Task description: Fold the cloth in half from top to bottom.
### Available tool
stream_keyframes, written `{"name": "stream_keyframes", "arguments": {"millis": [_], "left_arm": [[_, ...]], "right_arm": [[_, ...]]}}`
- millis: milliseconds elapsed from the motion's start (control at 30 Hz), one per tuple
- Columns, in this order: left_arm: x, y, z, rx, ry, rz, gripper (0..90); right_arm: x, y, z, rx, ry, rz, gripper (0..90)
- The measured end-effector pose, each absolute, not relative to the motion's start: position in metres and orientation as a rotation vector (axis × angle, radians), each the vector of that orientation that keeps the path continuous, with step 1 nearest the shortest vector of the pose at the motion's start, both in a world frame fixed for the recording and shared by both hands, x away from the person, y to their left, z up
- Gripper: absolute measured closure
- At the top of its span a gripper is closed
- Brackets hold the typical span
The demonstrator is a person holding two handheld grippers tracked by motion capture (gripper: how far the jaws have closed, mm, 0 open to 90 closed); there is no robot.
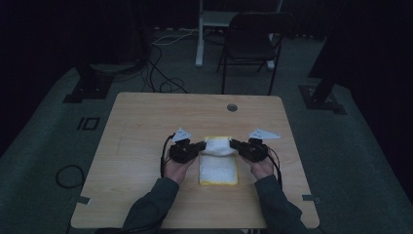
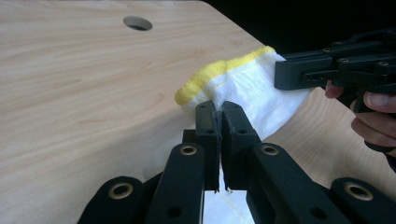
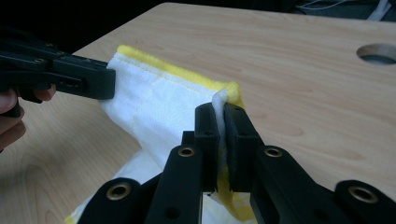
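Both tongs, left tongs (image 1: pixel 200 146) and right tongs (image 1: pixel 234 144), pinch the white cloth's (image 1: pixel 219 168) far corners. Its yellow-trimmed far edge is lifted off the desk (image 1: pixel 141 126).

Wood table (image 1: pixel 146 126) w/ a round hole (image 1: pixel 232 107), black chair (image 1: pixel 251 41) behind it, cables (image 1: pixel 165 85) on floor.
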State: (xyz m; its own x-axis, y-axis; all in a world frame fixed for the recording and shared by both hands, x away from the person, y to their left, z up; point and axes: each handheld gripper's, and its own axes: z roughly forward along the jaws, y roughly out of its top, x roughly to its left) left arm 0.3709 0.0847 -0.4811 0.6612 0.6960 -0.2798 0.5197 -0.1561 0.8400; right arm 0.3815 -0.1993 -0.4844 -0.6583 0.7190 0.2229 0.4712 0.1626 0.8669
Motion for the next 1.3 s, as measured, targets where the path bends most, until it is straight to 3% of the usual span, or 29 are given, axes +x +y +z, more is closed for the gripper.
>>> {"name": "stream_keyframes", "arguments": {"millis": [967,1300], "left_arm": [[0.348,0.087,-0.520,1.841,1.009,0.127,86.0],[0.345,0.094,-0.523,1.820,1.042,0.112,78.7]], "right_arm": [[0.353,-0.199,-0.525,1.219,2.268,1.464,85.3],[0.347,-0.198,-0.531,1.246,2.275,1.437,84.8]]}}
